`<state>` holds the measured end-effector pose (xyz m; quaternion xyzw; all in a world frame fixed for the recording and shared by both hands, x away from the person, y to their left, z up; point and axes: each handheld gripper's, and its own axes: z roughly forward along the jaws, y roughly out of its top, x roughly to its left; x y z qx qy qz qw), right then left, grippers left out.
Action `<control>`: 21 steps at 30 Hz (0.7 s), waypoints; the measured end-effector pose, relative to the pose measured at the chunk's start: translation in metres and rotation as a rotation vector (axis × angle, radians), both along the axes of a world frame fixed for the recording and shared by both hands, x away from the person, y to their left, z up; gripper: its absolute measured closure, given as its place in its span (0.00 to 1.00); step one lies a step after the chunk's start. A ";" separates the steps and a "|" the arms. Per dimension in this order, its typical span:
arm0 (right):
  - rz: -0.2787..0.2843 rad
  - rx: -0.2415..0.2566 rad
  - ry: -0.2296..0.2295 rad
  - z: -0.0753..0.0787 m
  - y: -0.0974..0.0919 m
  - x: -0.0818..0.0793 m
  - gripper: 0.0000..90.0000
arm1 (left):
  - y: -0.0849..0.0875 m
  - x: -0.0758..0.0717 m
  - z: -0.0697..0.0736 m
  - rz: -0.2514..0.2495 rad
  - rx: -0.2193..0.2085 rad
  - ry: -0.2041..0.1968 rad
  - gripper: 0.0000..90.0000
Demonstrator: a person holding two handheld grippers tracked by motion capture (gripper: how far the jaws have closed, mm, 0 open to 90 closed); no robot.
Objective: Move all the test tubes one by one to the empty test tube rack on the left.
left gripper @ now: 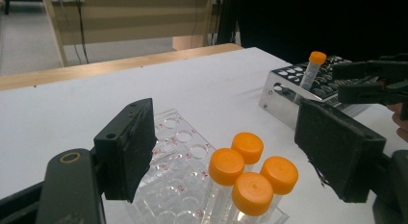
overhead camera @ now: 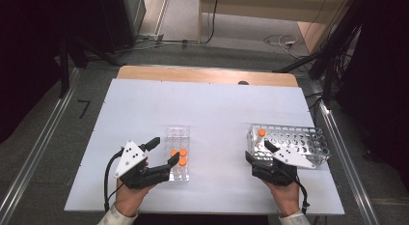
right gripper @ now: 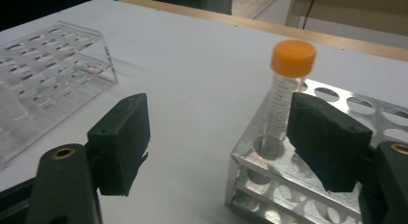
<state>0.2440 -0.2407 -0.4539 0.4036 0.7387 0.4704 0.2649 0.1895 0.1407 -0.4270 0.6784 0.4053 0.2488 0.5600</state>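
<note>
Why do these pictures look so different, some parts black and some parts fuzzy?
High view: the white table is evenly lit while both sides fall into black. Left gripper view: the orange caps are sharp, the background soft. Right gripper view: the clear rack at its left looks blurred.

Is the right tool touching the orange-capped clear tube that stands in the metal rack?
Apart. In the right gripper view, the right tool is open, and bare table shows between its left pad and the orange-capped clear tube in the metal rack.
</note>
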 end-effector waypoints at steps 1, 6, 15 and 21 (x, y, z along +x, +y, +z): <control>-0.007 0.000 0.000 0.000 -0.001 0.002 0.25 | 0.000 0.000 0.000 0.001 0.000 0.000 0.25; -0.046 0.003 -0.005 -0.004 -0.005 0.009 0.31 | 0.000 0.000 0.000 0.000 -0.001 -0.002 0.25; -0.086 -0.001 -0.008 -0.010 -0.006 0.027 0.46 | -0.001 0.000 -0.001 -0.005 -0.004 0.004 0.25; -0.104 0.005 -0.007 -0.011 -0.008 0.033 0.57 | -0.002 0.001 -0.001 -0.008 -0.005 0.006 0.25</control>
